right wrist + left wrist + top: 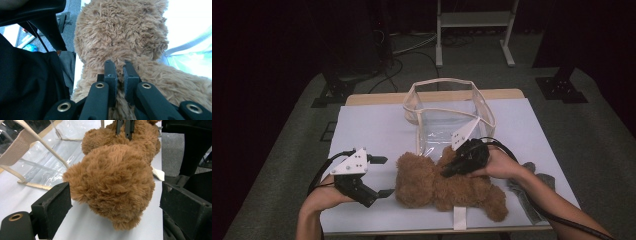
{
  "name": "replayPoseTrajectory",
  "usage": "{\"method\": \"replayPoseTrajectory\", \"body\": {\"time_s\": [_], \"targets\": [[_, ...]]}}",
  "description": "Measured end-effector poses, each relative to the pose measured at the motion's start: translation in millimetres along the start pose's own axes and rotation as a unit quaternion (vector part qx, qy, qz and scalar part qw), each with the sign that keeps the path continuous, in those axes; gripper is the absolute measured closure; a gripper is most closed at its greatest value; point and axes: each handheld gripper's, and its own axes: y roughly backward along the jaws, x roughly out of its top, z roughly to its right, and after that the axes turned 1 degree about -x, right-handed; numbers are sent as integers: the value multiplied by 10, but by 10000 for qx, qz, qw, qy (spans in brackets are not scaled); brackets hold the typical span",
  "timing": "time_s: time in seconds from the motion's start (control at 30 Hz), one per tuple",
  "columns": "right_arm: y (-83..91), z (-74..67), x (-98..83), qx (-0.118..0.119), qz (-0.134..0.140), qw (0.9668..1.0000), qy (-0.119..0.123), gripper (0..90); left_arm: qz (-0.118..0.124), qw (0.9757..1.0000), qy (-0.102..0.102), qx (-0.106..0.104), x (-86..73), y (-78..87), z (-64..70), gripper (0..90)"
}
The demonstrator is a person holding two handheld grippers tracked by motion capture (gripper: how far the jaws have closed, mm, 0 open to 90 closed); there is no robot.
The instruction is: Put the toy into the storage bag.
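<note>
A brown plush teddy bear [439,185] lies on the white table [372,127], its head toward my left gripper. My left gripper [383,176] stands open just left of the head, one jaw on either side of it and apart from the fur. In the left gripper view the bear's head [112,185] sits ahead of the wide-apart left gripper [115,192]. My right gripper [452,167] is shut on the fur of the bear's body. In the right gripper view the right gripper [120,72] pinches a tuft of fur between near-touching jaws.
A clear plastic bag [447,115] with beige trim stands open behind the bear. A grey cloth [532,187] lies at the table's right edge. A white tag [459,218] hangs at the front edge. A white frame [474,30] and cables are on the floor beyond.
</note>
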Motion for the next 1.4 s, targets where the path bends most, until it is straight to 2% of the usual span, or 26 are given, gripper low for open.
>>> {"method": "replayPoseTrajectory", "body": {"time_s": [0.63,0.97,1.17,1.4], "targets": [[167,-27,46,14,301,9995,-124,843,90,9998,45,156,-47,124,-17,89],[332,-70,97,-55,514,9985,-188,844,109,9997,56,208,-71,174,-28,89],[456,-126,188,-104,598,9981,-117,846,112,9997,63,219,-77,189,-28,89],[517,-118,211,-117,750,9969,-183,850,138,9996,63,240,-86,211,-29,89]]}}
